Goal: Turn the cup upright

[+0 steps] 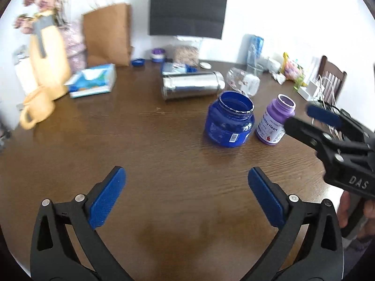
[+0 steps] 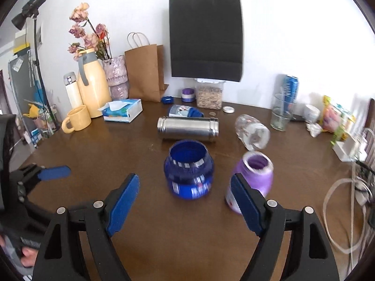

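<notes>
A steel cup (image 2: 187,128) lies on its side on the brown table (image 2: 117,154), also in the left wrist view (image 1: 192,85). A clear glass cup (image 2: 253,132) lies on its side to its right, seen too in the left wrist view (image 1: 243,83). A blue jar (image 2: 188,172) and a purple bottle (image 2: 255,175) stand upright and open in front of them. My right gripper (image 2: 185,201) is open and empty, just short of the blue jar. My left gripper (image 1: 187,194) is open and empty over bare table.
A yellow mug (image 2: 76,118), yellow jug (image 2: 92,84), tissue box (image 2: 123,110), paper bags (image 2: 145,70), a blue bottle on its side (image 2: 185,111), an upright glass (image 2: 281,112) and cables (image 2: 346,187) ring the table. The right gripper shows in the left wrist view (image 1: 304,119).
</notes>
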The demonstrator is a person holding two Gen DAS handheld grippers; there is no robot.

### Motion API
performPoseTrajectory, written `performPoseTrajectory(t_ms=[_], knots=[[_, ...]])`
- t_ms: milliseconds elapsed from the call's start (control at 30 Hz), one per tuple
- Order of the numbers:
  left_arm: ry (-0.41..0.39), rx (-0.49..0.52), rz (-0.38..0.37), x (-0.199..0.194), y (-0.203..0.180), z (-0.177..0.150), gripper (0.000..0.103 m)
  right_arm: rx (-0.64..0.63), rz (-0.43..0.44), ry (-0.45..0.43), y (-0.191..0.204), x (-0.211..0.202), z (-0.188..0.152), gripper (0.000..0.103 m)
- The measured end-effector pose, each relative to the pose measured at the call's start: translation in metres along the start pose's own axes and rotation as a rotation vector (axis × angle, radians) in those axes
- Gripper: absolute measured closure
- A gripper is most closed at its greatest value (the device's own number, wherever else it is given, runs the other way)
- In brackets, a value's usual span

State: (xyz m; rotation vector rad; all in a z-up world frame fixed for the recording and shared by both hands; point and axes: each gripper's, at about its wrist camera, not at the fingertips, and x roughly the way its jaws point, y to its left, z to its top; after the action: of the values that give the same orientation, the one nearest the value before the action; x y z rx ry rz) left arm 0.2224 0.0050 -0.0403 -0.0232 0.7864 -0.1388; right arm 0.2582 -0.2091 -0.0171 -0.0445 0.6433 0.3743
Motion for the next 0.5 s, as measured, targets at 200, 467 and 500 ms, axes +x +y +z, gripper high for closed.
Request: performPoseTrajectory(t_ms=[200,467,500], knots=[[-0.044,-0.012,0.046,-0.056,-0.007,-0.033,0.0,0.013,-0.019,0.0,0.009,-0.057,-0.034,0.019],[-0.117,-0.02,0.057,-0.124,-0.015,-0.076,0.0,0.07,-0.04,-0.037,0.025,-0.129,-0.08,0.019],[-0.123,-0.017,0.062,-0.132,-0.015,-0.081,0.0,0.078,-0.046,-0.034,0.026,-0.134,-0.084,0.019]])
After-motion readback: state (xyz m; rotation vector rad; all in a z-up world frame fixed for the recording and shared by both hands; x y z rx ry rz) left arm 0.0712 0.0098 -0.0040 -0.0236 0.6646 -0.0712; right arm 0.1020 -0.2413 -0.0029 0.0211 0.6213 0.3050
